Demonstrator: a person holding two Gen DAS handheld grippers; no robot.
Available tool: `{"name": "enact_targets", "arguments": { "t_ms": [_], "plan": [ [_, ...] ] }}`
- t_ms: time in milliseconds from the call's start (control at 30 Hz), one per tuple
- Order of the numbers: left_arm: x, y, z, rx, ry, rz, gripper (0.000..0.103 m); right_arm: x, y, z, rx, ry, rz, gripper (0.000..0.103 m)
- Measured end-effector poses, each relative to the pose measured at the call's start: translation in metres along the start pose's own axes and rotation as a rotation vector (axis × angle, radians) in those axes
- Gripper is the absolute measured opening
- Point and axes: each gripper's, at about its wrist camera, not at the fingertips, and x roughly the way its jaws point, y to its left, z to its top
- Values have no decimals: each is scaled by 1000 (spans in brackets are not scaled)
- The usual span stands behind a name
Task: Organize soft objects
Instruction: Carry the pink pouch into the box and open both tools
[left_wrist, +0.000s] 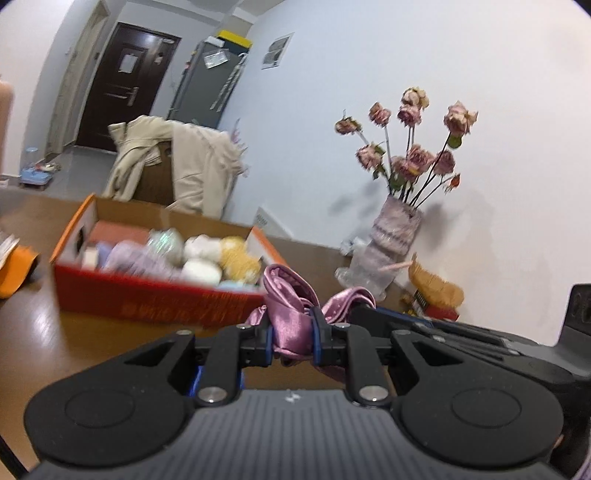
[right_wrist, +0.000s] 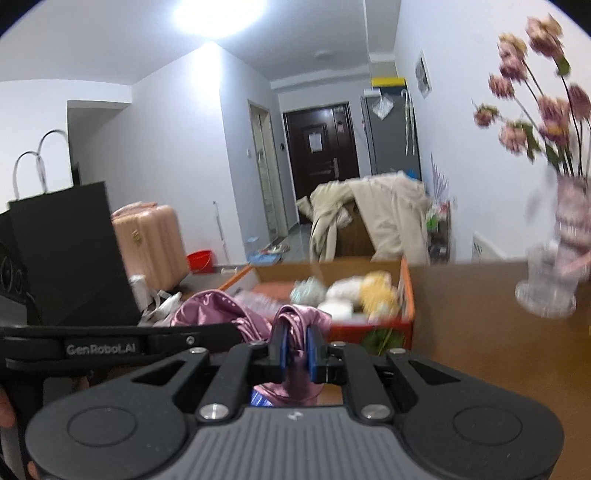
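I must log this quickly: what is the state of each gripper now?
Left gripper: closed, holding the pink satin cloth.
Right gripper: closed, holding the same pink satin cloth.

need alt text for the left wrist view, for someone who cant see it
The left gripper is shut on a bunched pink satin cloth above a brown table. Behind it an open orange box holds soft toys; a vase of dried roses stands to the right.
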Motion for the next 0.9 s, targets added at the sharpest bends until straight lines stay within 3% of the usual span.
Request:
{"name": "enact_targets", "arguments": {
  "t_ms": [133,267,400,533,600,667,800,867,900],
  "plan": [
    [50,28,35,-65,24,-12,19,50,-25,34,21,11,14,10],
    [109,67,58,-118,88,22,19,125,-47,53,23,106,11,10],
    [151,106,56,-123,174,115,19,200,-57,46,64,225,30,10],
    [164,127,41,-33,228,176,21,245,-52,28,60,345,25,12],
    [164,129,37,-4,213,179,23,257,-51,16,33,400,2,15],
    [165,128,36,0,213,173,29,258,-53,11,33,400,-5,16],
    [164,127,39,-13,205,183,44,248,-54,15,37,393,-28,35],
    [153,121,44,-24,181,175,62,239,-54,22,32,377,-34,42],
    [144,117,47,-20,166,175,62,232,-53,26,29,361,-35,43]
  ]
}}
